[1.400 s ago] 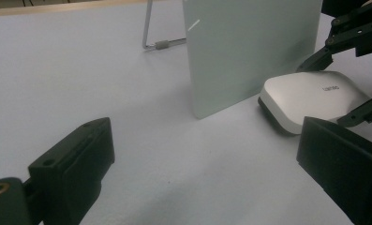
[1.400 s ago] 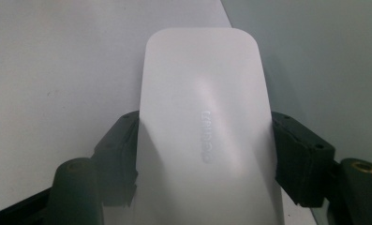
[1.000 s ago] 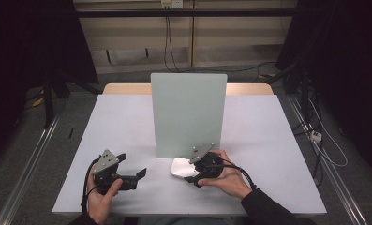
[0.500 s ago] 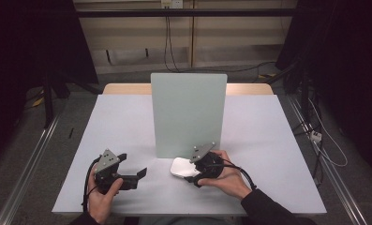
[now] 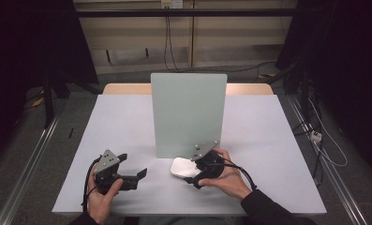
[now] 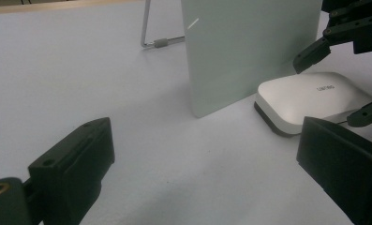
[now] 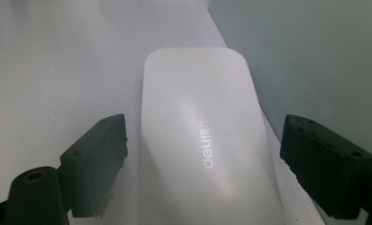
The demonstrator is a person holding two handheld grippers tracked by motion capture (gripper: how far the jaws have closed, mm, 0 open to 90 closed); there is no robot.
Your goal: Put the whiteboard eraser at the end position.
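Dark curtains and a pale back wall with hanging cables frame the far side of the room, and before me lies a white table [image 5: 127,122] with a wooden strip along its far edge. At its middle stands a pale green panel [image 5: 189,112], upright, propped from behind by a thin wire stand [image 6: 151,37] that I see in the left gripper view. Just near of the panel's right corner lies a white mouse [image 5: 183,167], flat on the table, with a darker base and a small printed brand name on its back; whether it touches the panel I cannot tell. My right gripper [image 5: 193,174] reaches in from the right, its jaws spread wide and set on either side of the mouse, one on the panel side and one on the near side, not yet pressing it; in the right gripper view a gap shows between each jaw and the mouse's flanks. My left gripper [image 5: 140,174] rests low over the near left part of the table, well apart from the mouse, its jaws also spread and holding nothing, pointing right toward the mouse.
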